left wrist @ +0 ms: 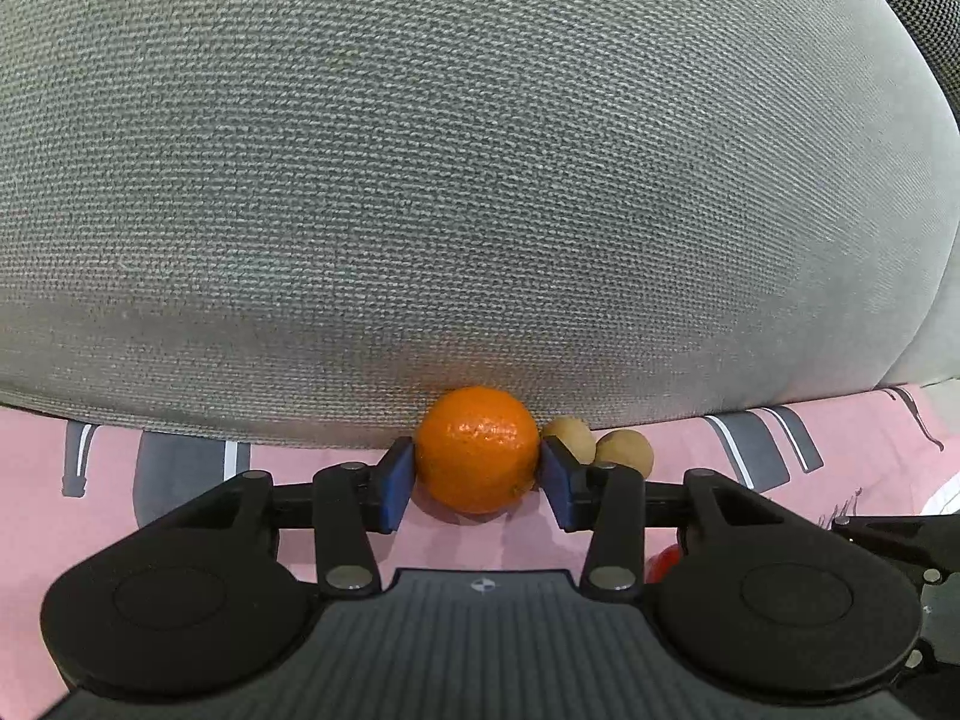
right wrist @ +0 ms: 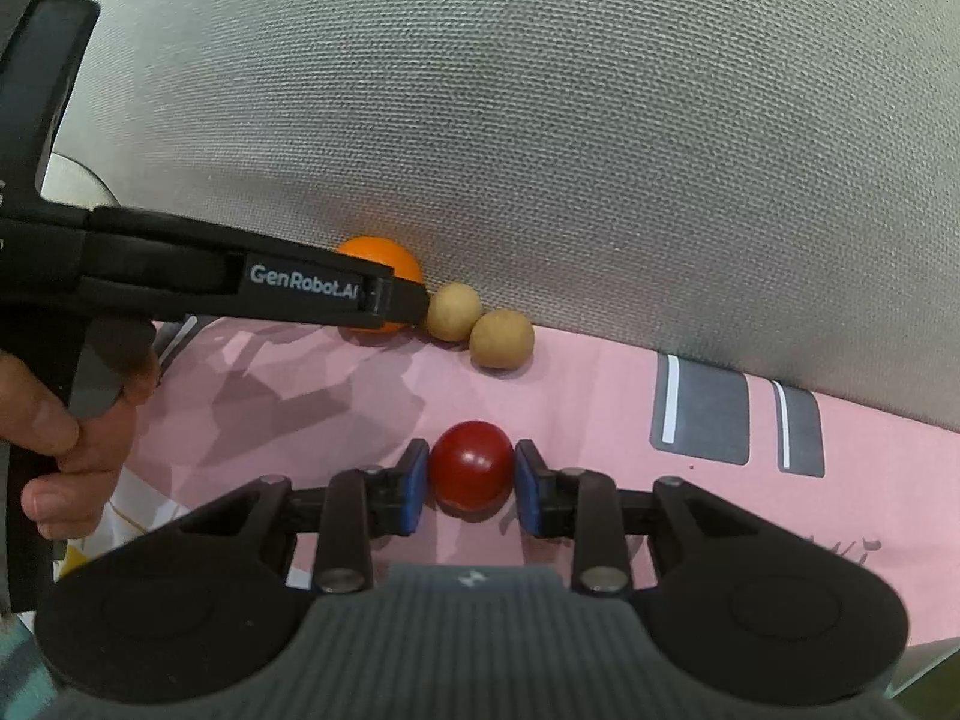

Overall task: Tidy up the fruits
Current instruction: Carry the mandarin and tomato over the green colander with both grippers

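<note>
In the left wrist view, the left gripper sits at the lower middle of the frame with its blue fingers pinching an orange, one pad against each side of the fruit. The orange rests on a pink patterned cloth right against the base of a grey woven cushion that fills the upper part of the frame. Just right of the orange lie two small tan round fruits, touching each other, the nearer one half hidden behind the right finger.

In the right wrist view, the right gripper holds a small red round fruit at the lower middle of the frame, its fingers closed on both sides of it. The red fruit lies on the pink cloth, apart from the tan pair in the middle of the frame. At the left edge a hand grips the handle of the left gripper, whose black body crosses in front of the orange.
</note>
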`<state>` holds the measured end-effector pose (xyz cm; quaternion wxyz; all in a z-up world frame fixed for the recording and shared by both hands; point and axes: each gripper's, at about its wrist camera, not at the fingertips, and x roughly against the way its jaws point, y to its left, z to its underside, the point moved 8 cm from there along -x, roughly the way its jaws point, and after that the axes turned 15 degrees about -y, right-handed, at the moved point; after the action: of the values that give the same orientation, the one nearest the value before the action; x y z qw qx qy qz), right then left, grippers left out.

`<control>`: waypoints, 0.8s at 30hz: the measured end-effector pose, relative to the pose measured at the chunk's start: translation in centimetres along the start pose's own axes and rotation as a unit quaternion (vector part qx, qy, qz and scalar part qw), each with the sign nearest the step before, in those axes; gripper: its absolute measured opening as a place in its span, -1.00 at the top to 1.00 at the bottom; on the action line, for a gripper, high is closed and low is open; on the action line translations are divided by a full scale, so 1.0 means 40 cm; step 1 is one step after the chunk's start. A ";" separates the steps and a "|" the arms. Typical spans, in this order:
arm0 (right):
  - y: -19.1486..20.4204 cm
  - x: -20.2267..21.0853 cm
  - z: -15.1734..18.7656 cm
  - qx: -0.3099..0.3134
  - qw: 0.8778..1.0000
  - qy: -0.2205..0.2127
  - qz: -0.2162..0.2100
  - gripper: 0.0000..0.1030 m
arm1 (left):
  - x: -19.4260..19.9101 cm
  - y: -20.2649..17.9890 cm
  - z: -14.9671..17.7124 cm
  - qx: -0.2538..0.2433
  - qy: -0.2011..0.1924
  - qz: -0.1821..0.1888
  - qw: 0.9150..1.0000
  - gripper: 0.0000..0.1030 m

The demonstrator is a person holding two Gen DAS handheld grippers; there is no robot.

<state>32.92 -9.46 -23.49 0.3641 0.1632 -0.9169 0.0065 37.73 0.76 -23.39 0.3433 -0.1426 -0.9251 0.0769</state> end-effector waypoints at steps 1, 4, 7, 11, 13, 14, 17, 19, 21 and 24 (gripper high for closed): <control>0.000 0.001 0.000 0.001 1.000 -0.001 0.000 0.47 | -0.001 -0.009 -0.002 -0.005 0.000 -0.002 1.000 0.04; 0.001 0.009 -0.003 -0.001 1.000 -0.004 0.002 0.48 | 0.017 -0.017 -0.011 -0.016 -0.003 -0.007 1.000 0.04; 0.002 0.030 -0.013 -0.006 1.000 -0.011 -0.002 0.48 | 0.050 -0.026 -0.024 -0.020 -0.008 -0.015 1.000 0.04; 0.008 0.072 -0.032 -0.009 1.000 -0.025 -0.011 0.48 | 0.104 -0.045 -0.037 -0.012 -0.011 -0.019 1.000 0.04; 0.010 0.101 -0.044 -0.009 0.999 -0.036 -0.013 0.48 | 0.138 -0.063 -0.042 -0.007 -0.018 -0.016 1.000 0.04; 0.011 0.116 -0.051 -0.008 0.999 -0.041 -0.014 0.48 | 0.156 -0.076 -0.044 -0.007 -0.021 -0.013 1.000 0.04; 0.013 0.170 -0.067 -0.007 0.998 -0.058 -0.015 0.48 | 0.211 -0.105 -0.048 -0.014 -0.029 -0.011 0.999 0.04; 0.010 0.206 -0.072 -0.007 0.998 -0.068 -0.015 0.48 | 0.240 -0.127 -0.049 -0.019 -0.033 -0.010 0.999 0.04; 0.005 0.243 -0.073 -0.008 0.997 -0.076 -0.014 0.48 | 0.274 -0.146 -0.048 -0.022 -0.037 -0.004 0.999 0.04; -0.006 0.291 -0.064 -0.011 0.996 -0.085 -0.009 0.48 | 0.333 -0.162 -0.046 -0.025 -0.042 0.006 0.999 0.04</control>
<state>26.77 -12.80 -13.82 0.2865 0.1675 -0.9431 -0.0210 27.93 -1.09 -12.27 0.3003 -0.1539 -0.9393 0.0616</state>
